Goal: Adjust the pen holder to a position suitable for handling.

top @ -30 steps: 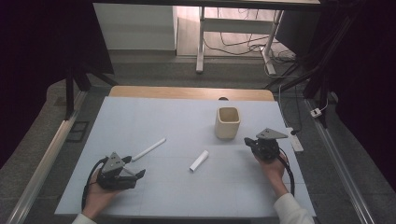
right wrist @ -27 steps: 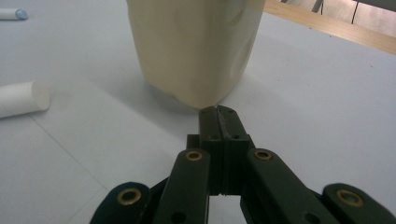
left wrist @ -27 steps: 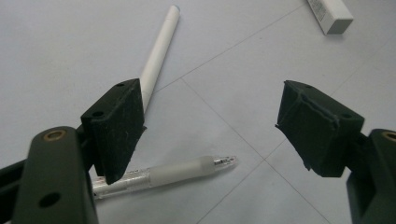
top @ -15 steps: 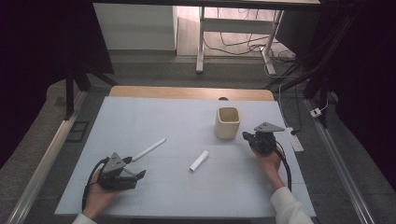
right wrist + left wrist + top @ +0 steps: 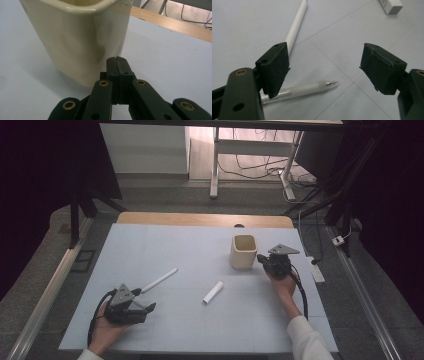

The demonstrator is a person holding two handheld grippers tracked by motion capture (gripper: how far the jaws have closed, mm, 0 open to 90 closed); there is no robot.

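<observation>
A cream cup stands upright on the pale blue table sheet, right of centre. My right gripper is shut and empty, its tips close to the cup's right side. In the right gripper view the shut jaws point at the cup wall; I cannot tell if they touch. My left gripper rests open at the front left. In the left gripper view, a clear pen lies on the sheet under the open gripper. A long white pen lies just beyond, and a short white tube lies mid-table.
A wooden table edge runs along the back of the sheet. A small white bar lies off the sheet's right edge. Metal rails flank the table, and desk legs and cables stand on the floor behind.
The right gripper has moved away from the person and slightly left, closing in on the cup. The left gripper and the pens have stayed put.
</observation>
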